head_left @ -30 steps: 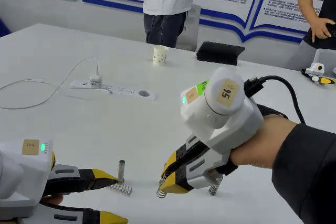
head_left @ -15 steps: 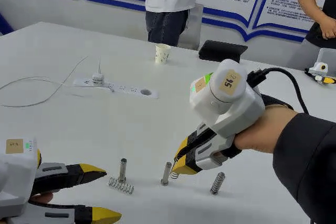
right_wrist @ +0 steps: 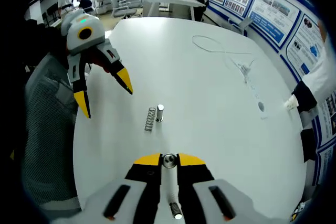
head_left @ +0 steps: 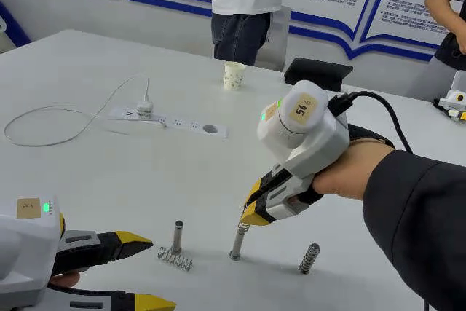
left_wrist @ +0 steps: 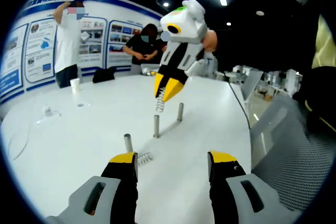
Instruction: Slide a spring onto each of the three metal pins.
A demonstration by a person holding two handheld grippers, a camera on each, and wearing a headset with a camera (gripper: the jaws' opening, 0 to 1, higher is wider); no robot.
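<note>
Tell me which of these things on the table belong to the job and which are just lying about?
Job: right gripper, shut on a spring above the middle pin; left pin; loose spring beside it; upright spring; open left gripper.
Lying about: paper cup, power strip, black case.

- Left pin (head_left: 177, 237): short grey metal post, upright and bare.
- Loose spring (head_left: 175, 258): lies on its side, just beside that pin's base.
- Middle pin (head_left: 237, 242): upright. A second spring (left_wrist: 159, 106) is at its top, pinched in the right gripper (head_left: 251, 220), perhaps just over the tip.
- Third spring (head_left: 309, 258): stands on end, slightly tilted, right of the middle pin.
</note>
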